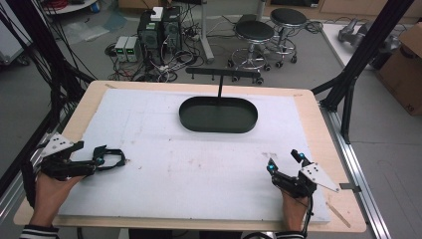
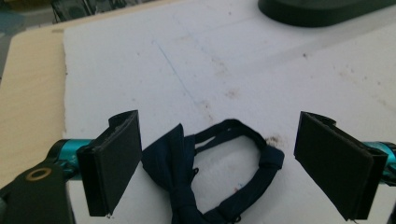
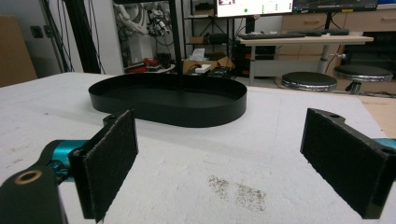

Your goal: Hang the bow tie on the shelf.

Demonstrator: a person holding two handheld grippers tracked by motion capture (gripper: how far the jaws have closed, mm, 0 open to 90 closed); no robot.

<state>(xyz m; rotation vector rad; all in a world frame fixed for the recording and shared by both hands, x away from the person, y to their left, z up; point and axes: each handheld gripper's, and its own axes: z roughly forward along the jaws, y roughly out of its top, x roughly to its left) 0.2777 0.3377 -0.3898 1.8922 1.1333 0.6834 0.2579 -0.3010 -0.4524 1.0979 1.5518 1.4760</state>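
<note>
Jaws spread wide, our left gripper [image 2: 219, 163] straddles the dark bow tie [image 2: 210, 172] at the desk's [image 1: 318, 119] near left, ready to pinch it, while our right gripper [image 1: 285, 162] waits parted, near right.

i find almost nothing i can read here. the cardboard box [image 1: 404, 69] at the right edge of the high view carries a dark printed mark low on its side, too small and blurred for me to make out. in the right gripper view a monitor [image 3: 254, 6] in the background shows a bright screen with small coloured marks, but no letters or numbers come through. i see no label or brand that i can read on anything else.
</note>
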